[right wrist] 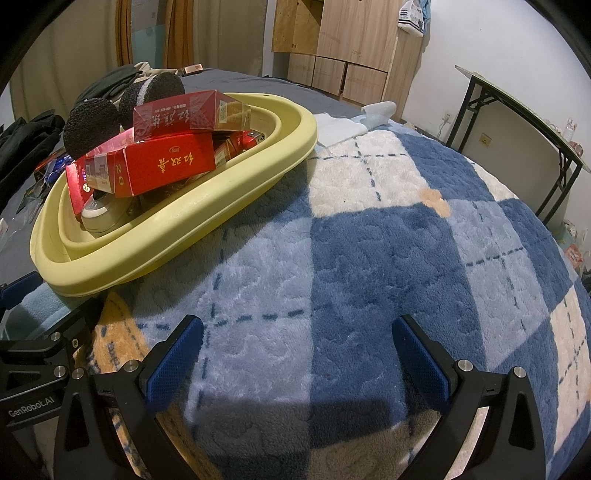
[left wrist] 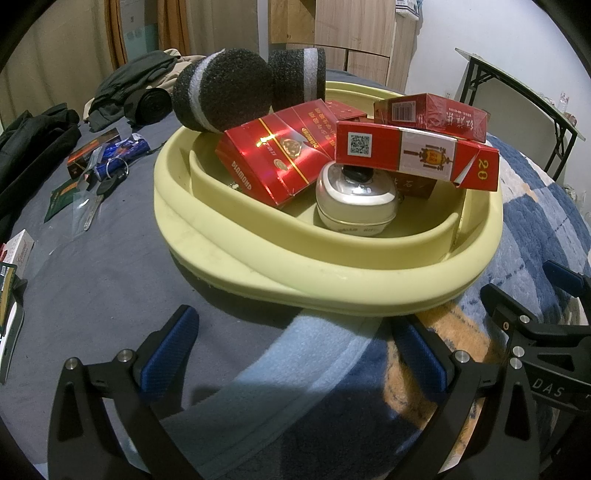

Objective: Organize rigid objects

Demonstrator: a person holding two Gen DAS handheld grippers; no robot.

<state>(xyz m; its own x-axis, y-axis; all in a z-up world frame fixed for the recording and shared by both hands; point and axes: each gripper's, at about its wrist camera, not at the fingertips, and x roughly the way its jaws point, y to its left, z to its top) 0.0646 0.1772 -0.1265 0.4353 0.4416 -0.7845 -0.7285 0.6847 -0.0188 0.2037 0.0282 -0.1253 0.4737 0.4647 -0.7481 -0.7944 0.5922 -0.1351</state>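
Yellow basin holds red boxes; both grippers spread, empty. Next, probably: fetch loose items, frame left, blurry.

From my seat I look across a bed spread with a fleecy blanket checked in dark blue, pale blue and cream, laid partly over a plain grey sheet. Beyond the bed stands a tall wardrobe of light wood-grain panels, with low drawer fronts of the same wood beneath it. To the right a white plastered wall backs a folding table with black metal legs and a pale top. At the far left beige and orange-brown curtains hang. Dark green and black clothes lie heaped on the sheet. The light is bright and casts hard shadows on the blanket.
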